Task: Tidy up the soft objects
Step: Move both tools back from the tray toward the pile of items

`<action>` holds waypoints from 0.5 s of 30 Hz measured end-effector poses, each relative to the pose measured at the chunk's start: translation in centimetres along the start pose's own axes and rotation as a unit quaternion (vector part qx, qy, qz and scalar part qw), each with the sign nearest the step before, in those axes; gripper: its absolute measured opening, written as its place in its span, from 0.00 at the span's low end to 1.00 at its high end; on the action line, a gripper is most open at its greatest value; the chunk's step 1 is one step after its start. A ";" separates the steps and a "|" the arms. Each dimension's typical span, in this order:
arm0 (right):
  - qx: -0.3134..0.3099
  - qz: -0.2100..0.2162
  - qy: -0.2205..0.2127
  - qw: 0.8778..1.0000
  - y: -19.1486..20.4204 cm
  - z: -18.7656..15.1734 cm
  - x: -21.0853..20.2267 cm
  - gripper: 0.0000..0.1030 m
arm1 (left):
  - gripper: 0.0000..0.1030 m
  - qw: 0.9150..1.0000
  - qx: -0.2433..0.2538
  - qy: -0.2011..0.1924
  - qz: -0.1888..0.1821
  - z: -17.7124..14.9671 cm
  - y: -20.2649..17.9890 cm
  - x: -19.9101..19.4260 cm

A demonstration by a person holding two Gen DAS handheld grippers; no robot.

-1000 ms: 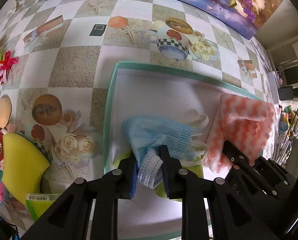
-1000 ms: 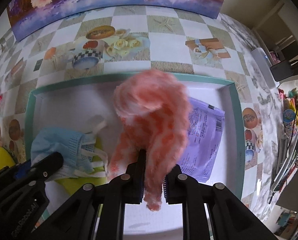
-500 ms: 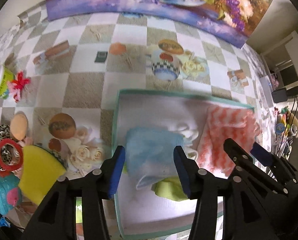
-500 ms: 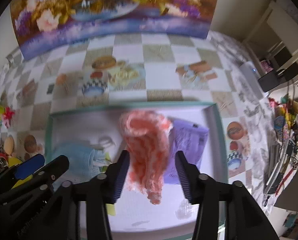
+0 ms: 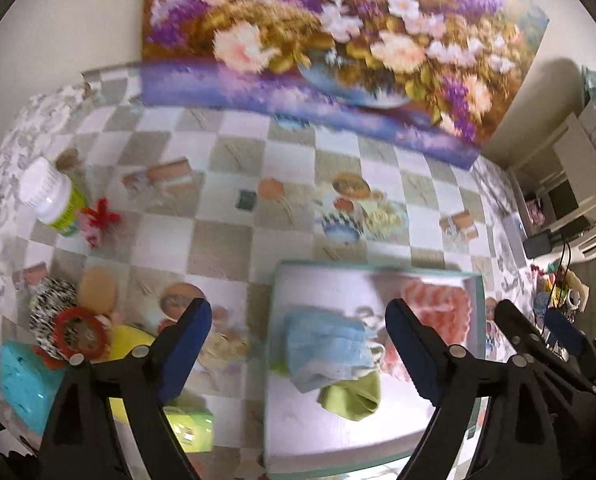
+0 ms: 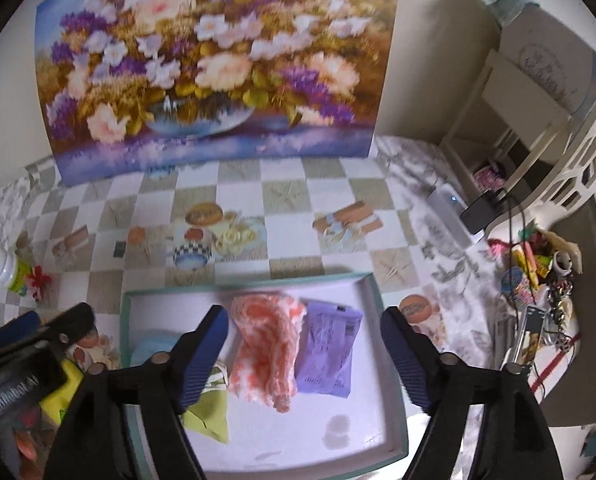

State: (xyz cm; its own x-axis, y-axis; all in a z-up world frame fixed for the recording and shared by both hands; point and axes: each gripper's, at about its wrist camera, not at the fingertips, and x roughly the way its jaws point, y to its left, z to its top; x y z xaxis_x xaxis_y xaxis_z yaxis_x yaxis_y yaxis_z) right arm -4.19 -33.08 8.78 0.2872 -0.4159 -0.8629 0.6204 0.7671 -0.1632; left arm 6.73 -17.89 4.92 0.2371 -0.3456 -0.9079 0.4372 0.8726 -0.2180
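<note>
A teal-rimmed white tray point(image 5: 274, 280) point(image 6: 377, 296) lies on the checked tablecloth. In it lie a light blue face mask point(image 5: 325, 344) point(image 6: 150, 350) over a green cloth point(image 5: 353, 394) point(image 6: 212, 412), an orange-and-white fluffy cloth point(image 5: 437, 308) point(image 6: 268, 344) and a purple packet point(image 6: 329, 352). My left gripper point(image 5: 298, 344) is open wide and empty, above the tray's left edge. My right gripper point(image 6: 303, 348) is open wide and empty, above the fluffy cloth.
Left of the tray lie a yellow sponge point(image 5: 128, 338), a red ring on a zebra-print band point(image 5: 78, 330), a teal pack point(image 5: 18, 380), a green-and-white bottle point(image 5: 52, 196) and a red bow point(image 5: 98, 216). A flower painting point(image 6: 210, 68) stands at the back. Clutter point(image 6: 537, 280) lies right.
Both grippers opened and let go: the mask and the fluffy cloth now lie in the tray. Both grippers rose and pulled back, so more of the table and painting shows.
</note>
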 end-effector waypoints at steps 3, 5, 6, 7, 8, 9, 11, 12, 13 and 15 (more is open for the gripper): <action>-0.001 -0.004 -0.011 1.000 0.0 0.1 -0.7 0.89 | 0.87 1.000 -0.012 -0.016 0.007 0.5 1.7 -1.0; 0.000 -0.006 -0.014 1.000 0.1 0.2 -0.8 0.96 | 0.87 0.999 -0.023 -0.024 0.013 0.7 2.8 -1.4; 0.000 -0.006 -0.015 1.000 0.2 0.2 -0.9 0.97 | 0.87 0.999 -0.032 -0.029 0.019 0.9 3.7 -1.8; 0.000 -0.005 -0.015 1.000 0.4 0.2 -0.9 0.97 | 0.87 0.998 -0.039 -0.033 0.024 1.0 4.4 -2.0; -0.001 -0.005 -0.015 1.000 0.7 0.3 -0.9 0.97 | 0.87 0.998 -0.046 -0.037 0.030 1.1 5.2 -2.3; -0.002 -0.004 -0.015 1.000 1.0 0.3 -0.8 0.97 | 0.87 0.997 -0.053 -0.041 0.038 1.2 6.0 -2.6; -0.007 0.000 -0.016 1.000 1.8 0.3 -0.8 0.97 | 0.87 0.995 -0.066 -0.048 0.053 1.4 7.5 -3.0; -0.012 0.005 -0.016 1.000 2.3 0.3 -0.7 0.97 | 0.87 0.994 -0.071 -0.051 0.062 1.5 8.3 -3.2; -0.016 0.011 -0.016 1.000 2.9 0.3 -0.7 0.97 | 0.87 0.993 -0.073 -0.053 0.070 1.5 8.9 -3.3; -0.022 0.023 -0.016 0.999 4.0 0.2 -0.7 0.97 | 0.87 0.991 -0.080 -0.056 0.092 1.5 10.3 -3.7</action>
State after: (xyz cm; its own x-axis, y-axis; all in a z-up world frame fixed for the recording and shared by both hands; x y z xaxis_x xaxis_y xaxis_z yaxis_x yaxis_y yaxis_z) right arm -1.74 -29.86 8.83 0.3384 -0.3957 -0.8538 0.5740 0.8057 -0.1459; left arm 11.68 -8.11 6.57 0.3981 -0.2042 -0.8943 0.2366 0.9648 -0.1149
